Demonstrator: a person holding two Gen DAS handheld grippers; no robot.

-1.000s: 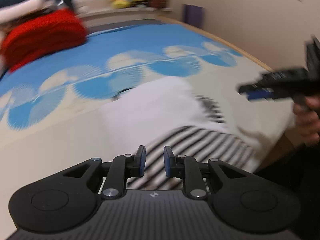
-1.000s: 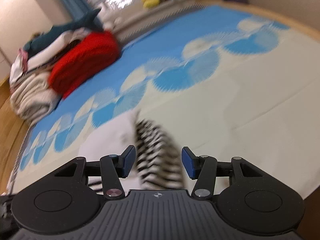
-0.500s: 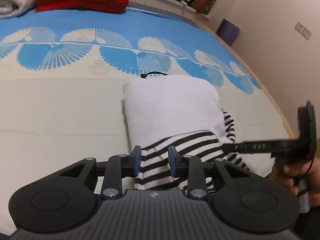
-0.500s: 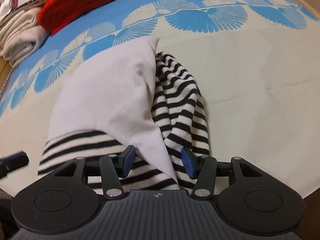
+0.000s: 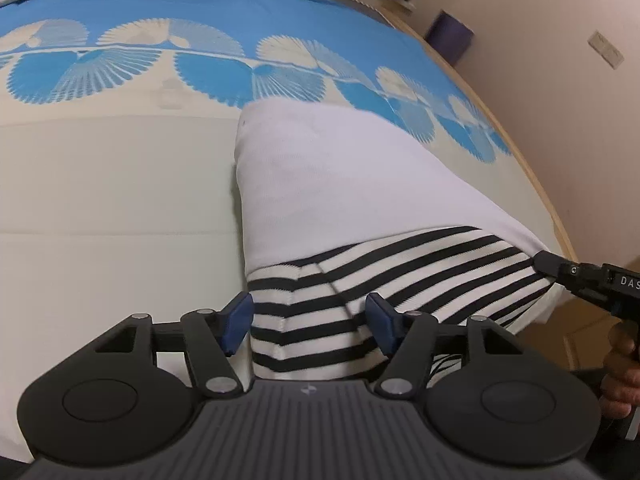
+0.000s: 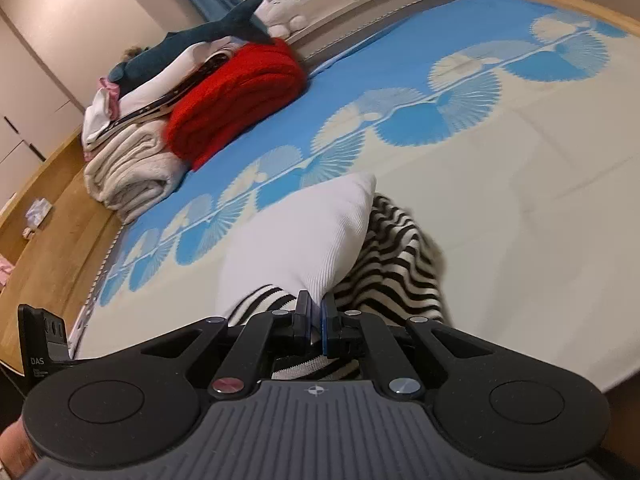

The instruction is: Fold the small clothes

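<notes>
A small garment lies on the bed, white on top (image 5: 336,176) with a black-and-white striped part (image 5: 400,268) at its near end. It also shows in the right wrist view (image 6: 308,236), with striped cloth (image 6: 396,276) bunched to the right. My left gripper (image 5: 310,324) is open, its blue pads on either side of the striped hem. My right gripper (image 6: 315,320) is shut on the garment's near corner. The right gripper also shows in the left wrist view (image 5: 552,266), pinching the cloth at the right corner.
The bed sheet (image 5: 112,184) is cream with blue fan shapes. A pile of folded laundry with a red knit (image 6: 236,100), beige towels (image 6: 132,168) and a plush shark (image 6: 200,40) sits at the far end. The wooden bed edge (image 5: 548,200) runs along the right.
My left gripper has opened wider around the striped hem. My right gripper has closed on the garment's corner. Both views have shifted closer to the garment.
</notes>
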